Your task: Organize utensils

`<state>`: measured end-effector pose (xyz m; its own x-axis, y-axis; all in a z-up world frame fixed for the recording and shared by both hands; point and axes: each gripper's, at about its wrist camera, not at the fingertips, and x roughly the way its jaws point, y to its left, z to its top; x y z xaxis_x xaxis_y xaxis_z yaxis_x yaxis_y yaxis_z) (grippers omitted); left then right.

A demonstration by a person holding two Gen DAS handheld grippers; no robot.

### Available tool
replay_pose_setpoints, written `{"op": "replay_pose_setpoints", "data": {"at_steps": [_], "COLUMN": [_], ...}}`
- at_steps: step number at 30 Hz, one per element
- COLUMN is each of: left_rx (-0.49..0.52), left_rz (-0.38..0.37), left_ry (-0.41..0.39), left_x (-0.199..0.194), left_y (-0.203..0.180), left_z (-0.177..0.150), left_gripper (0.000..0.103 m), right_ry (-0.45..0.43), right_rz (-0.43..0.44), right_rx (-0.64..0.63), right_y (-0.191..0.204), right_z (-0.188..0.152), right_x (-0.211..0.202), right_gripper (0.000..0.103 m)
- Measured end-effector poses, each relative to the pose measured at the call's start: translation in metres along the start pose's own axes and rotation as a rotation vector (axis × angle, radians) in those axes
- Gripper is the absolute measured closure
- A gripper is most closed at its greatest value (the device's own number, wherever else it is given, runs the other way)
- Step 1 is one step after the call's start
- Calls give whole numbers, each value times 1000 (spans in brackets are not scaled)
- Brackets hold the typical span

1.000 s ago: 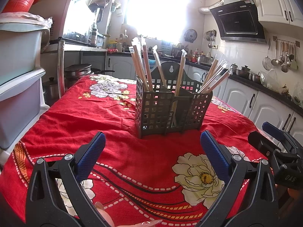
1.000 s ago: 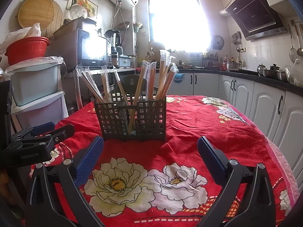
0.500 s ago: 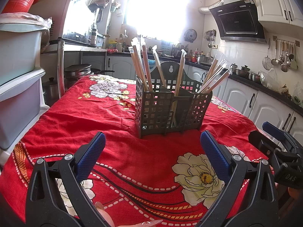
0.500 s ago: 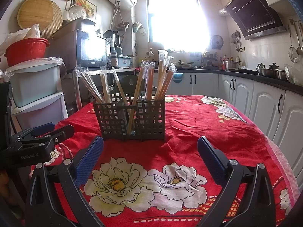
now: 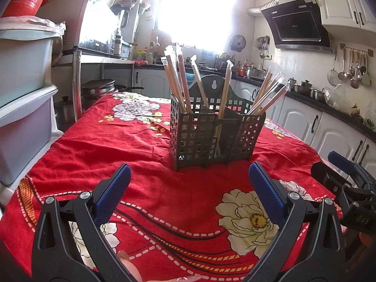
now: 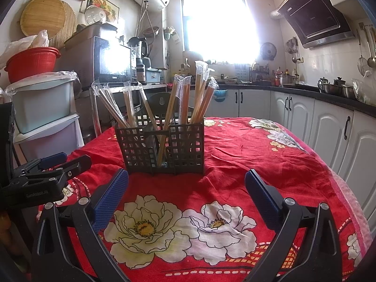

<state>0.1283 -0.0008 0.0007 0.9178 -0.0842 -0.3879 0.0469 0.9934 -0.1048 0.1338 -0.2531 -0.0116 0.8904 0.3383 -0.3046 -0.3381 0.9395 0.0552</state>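
A dark grid utensil holder stands on the red flowered tablecloth; it also shows in the right wrist view. Several wrapped chopstick pairs stand in its compartments, leaning outward, and show in the right wrist view. My left gripper is open and empty, low over the cloth in front of the holder. My right gripper is open and empty, also short of the holder. Each gripper appears at the edge of the other's view: the right one, the left one.
Stacked plastic bins stand off the table's left side. White cabinets and a counter with pots run along the right. A pot sits beyond the table's far left corner. Flower prints lie under the grippers.
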Motion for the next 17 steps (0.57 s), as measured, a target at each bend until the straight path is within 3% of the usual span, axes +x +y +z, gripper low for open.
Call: {"op": "replay_pose_setpoints", "data": {"at_steps": [6, 8, 10, 13, 16, 17], "left_rx": [-10, -24, -52, -75, -82, -96], "left_rz": [2, 32, 71, 209, 361, 381], "left_ry": [34, 84, 145, 240, 322, 341], "left_x": [2, 4, 11, 31, 62, 69], "left_y": [2, 12, 29, 80, 129, 141], "left_z": [2, 9, 17, 31, 32, 30], "left_gripper": [10, 10, 10, 10, 10, 10], "right_ry": [62, 130, 219, 383, 504, 528], "right_rz": [-2, -14, -104, -214, -352, -371], "right_rx": [49, 80, 74, 81, 125, 145], "right_y": [-11, -24, -46, -92, -143, -154], "right_z": [1, 4, 8, 8, 0, -2], "right_x": [4, 11, 23, 52, 79, 85], "right_gripper": [6, 6, 6, 6, 6, 6]}}
